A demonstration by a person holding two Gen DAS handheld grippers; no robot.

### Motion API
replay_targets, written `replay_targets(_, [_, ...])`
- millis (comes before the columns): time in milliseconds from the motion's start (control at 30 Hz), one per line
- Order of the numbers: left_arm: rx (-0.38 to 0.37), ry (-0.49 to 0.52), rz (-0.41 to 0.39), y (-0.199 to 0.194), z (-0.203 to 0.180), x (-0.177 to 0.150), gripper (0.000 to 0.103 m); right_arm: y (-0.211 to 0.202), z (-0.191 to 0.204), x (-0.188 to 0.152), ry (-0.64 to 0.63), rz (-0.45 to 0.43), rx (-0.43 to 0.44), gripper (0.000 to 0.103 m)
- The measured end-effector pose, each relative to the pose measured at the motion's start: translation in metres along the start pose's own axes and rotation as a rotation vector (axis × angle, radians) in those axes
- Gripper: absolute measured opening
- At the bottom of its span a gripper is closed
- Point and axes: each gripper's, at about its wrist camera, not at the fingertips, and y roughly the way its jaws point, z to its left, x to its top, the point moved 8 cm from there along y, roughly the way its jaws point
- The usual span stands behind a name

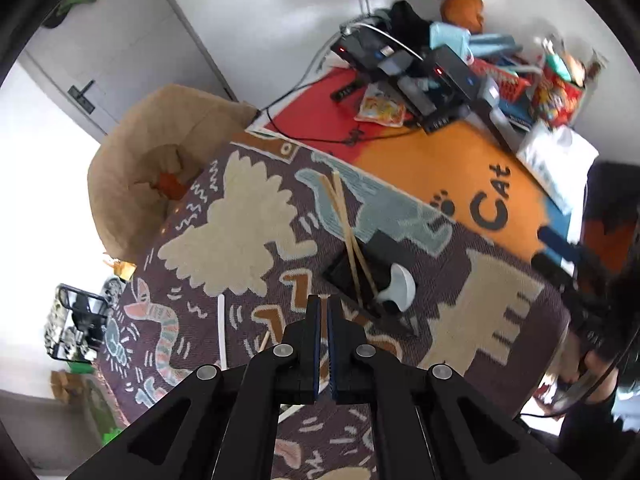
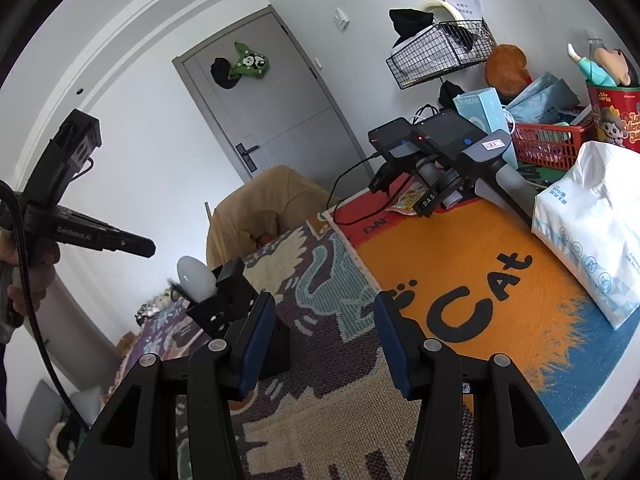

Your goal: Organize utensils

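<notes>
Black holder on patterned mat, mid-table. Chopsticks standing in holder, crossed, leaning out toward far side. White spoon also in holder, bowl up; in right wrist view, spoon poking from holder just left of right gripper's left finger. White straw-like stick flat on mat, left of holder, apart from it. Tip of another wooden stick near left gripper's finger, mostly hidden.

Left gripper above mat, just short of holder, jaws nearly closed, thin gap only, nothing held. From right wrist view, left gripper up in air, well off table. Right gripper low over mat, jaws wide apart, empty.

Orange "Cat" mat beyond. Tissue pack at right edge. Black devices with cables at far end. Red basket, wire basket on wall, tan cushion seat, grey door.
</notes>
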Motion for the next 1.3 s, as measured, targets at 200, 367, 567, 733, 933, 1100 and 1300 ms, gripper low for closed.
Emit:
replay_targets(200, [-0.058, -0.075, -0.058, -0.002, 0.011, -0.009, 0.063, 0.004, 0.011, -0.005, -0.022, 0.019, 0.002, 0.055])
replay_targets(367, [-0.072, -0.142, -0.107, -0.001, 0.033, -0.028, 0.080, 0.008, 0.022, -0.010, -0.044, 0.029, -0.018, 0.072])
replay_targets(567, [-0.082, -0.217, -0.127, 0.006, 0.062, -0.059, 0.080, 0.020, 0.036, -0.020, -0.055, 0.075, -0.029, 0.090])
replay_targets(733, [-0.102, -0.294, -0.169, 0.009, 0.083, -0.087, 0.085, 0.029, 0.051, -0.031, -0.076, 0.111, -0.034, 0.093])
replay_targets(933, [-0.145, -0.347, -0.188, 0.021, 0.098, -0.117, 0.089, 0.036, 0.065, -0.046, -0.103, 0.146, -0.034, 0.093])
replay_targets(1100, [-0.156, -0.383, -0.217, 0.029, 0.107, -0.135, 0.092, 0.037, 0.076, -0.053, -0.132, 0.149, -0.041, 0.093])
replay_targets(1300, [-0.190, -0.446, -0.221, 0.043, 0.119, -0.157, 0.092, 0.041, 0.086, -0.063, -0.160, 0.173, -0.029, 0.093])
